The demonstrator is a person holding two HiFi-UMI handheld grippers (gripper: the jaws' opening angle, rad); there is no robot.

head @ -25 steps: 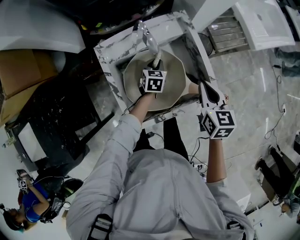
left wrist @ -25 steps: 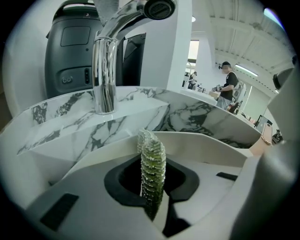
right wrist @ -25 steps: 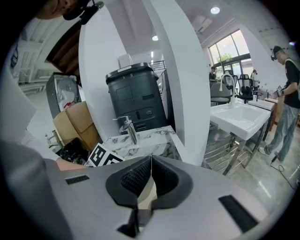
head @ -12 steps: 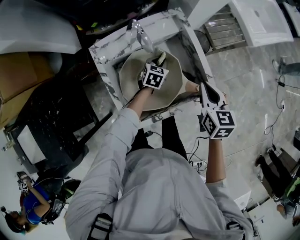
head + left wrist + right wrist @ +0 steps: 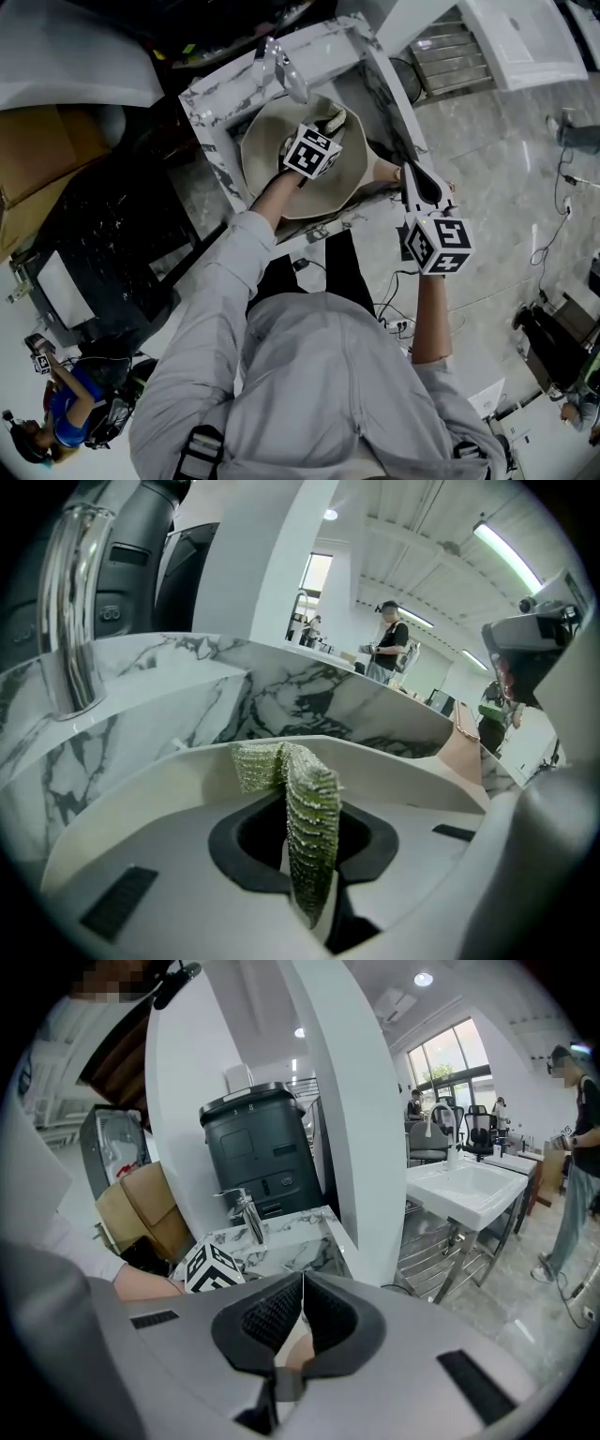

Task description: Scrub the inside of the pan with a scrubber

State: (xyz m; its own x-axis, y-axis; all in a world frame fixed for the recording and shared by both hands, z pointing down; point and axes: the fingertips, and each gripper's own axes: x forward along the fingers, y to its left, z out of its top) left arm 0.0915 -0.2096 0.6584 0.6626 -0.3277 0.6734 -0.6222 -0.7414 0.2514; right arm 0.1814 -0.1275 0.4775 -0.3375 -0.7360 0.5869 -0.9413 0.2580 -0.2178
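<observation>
Head view shows one pan (image 5: 267, 150), left hand-held gripper (image 5: 325, 125) clenching one scrubber (image 5: 309, 827), right hand-held gripper (image 5: 414, 183) clamping its one handle (image 5: 384, 172).

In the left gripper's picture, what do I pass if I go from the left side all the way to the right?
First the shiny faucet, then the green scrubber, then a person standing far off.
</observation>
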